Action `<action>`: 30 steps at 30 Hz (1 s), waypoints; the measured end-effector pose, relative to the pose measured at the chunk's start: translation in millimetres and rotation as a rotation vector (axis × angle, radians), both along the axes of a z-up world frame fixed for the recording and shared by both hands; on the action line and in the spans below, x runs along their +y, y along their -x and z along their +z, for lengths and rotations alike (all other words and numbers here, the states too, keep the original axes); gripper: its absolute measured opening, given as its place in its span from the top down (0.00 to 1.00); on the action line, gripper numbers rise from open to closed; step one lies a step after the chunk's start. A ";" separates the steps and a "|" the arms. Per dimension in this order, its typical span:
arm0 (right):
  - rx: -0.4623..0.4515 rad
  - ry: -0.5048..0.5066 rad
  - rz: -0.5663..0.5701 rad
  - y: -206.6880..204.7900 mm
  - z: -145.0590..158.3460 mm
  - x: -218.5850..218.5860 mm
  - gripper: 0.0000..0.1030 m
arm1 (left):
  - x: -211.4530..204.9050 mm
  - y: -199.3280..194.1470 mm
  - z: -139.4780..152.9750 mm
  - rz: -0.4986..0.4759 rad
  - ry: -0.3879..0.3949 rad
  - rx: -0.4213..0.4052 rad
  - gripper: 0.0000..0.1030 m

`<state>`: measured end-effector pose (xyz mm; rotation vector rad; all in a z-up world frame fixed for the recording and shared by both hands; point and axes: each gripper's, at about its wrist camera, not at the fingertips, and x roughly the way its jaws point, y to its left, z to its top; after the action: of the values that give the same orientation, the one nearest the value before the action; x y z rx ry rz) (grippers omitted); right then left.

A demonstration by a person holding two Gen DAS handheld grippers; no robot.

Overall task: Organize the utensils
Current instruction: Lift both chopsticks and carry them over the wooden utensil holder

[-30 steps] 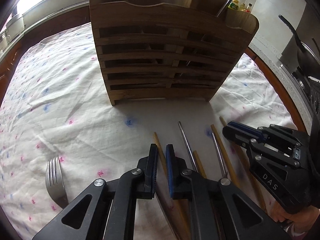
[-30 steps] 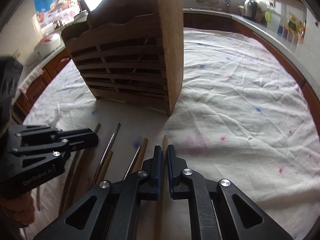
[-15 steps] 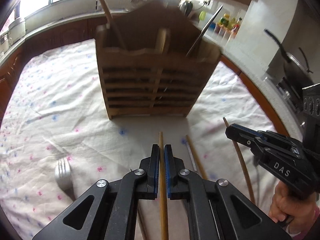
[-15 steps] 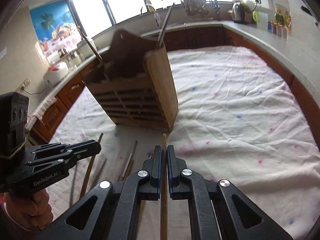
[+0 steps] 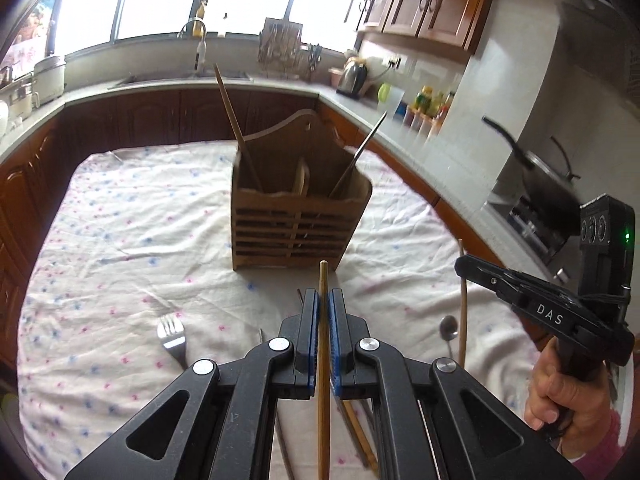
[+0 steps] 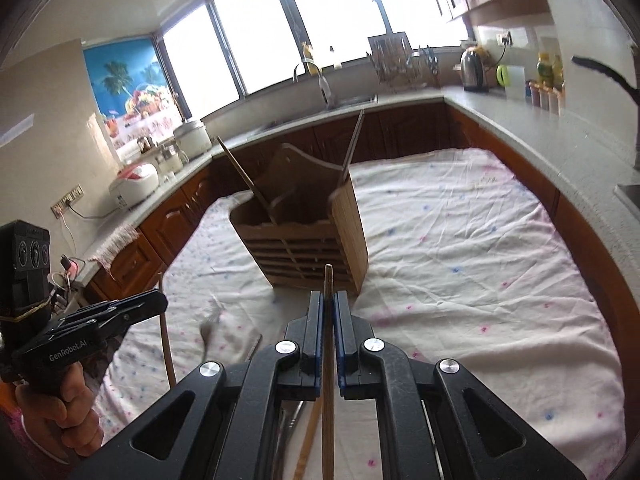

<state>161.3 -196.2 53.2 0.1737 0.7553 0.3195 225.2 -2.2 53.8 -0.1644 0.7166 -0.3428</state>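
Observation:
A slatted wooden utensil holder (image 5: 300, 216) (image 6: 304, 240) stands upright on the flowered cloth, with a wooden chopstick (image 5: 234, 120) leaning in its left compartment and a metal one (image 5: 360, 152) in its right. My left gripper (image 5: 324, 296) is shut on a wooden chopstick (image 5: 323, 400), held in the air short of the holder's front. My right gripper (image 6: 328, 298) is shut on another wooden chopstick (image 6: 328, 400), also in front of the holder. Each gripper shows in the other's view, gripping its stick: the right gripper (image 5: 460, 266) and the left gripper (image 6: 162, 304).
A fork (image 5: 172, 338) lies on the cloth at the front left and a spoon (image 5: 449, 328) at the front right. More chopsticks (image 5: 360, 432) lie under my left gripper. Kitchen counters (image 5: 400, 128) ring the table; a pan (image 5: 536, 168) sits at the right.
Both grippers rose from the cloth, each lifting a wooden chopstick. The left jaws closed fully on theirs. The holder now looks farther off and lower in both views.

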 end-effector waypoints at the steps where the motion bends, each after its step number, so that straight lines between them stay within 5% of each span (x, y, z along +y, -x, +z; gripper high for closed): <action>1: -0.011 -0.003 -0.003 4.6 4.8 -1.3 0.95 | 3.5 6.6 4.0 0.003 0.005 -0.012 0.97; 15: -0.122 -0.026 -0.039 34.1 43.3 -11.5 0.95 | 42.4 81.4 34.6 0.070 0.062 -0.125 0.97; 30: -0.159 -0.038 -0.044 31.4 53.2 -10.3 0.95 | 51.7 83.0 50.5 0.085 0.081 -0.173 0.97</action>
<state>129.9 -206.4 106.4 0.1981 0.5881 0.3027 142.2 49.6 104.3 -0.2381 0.5232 -0.3003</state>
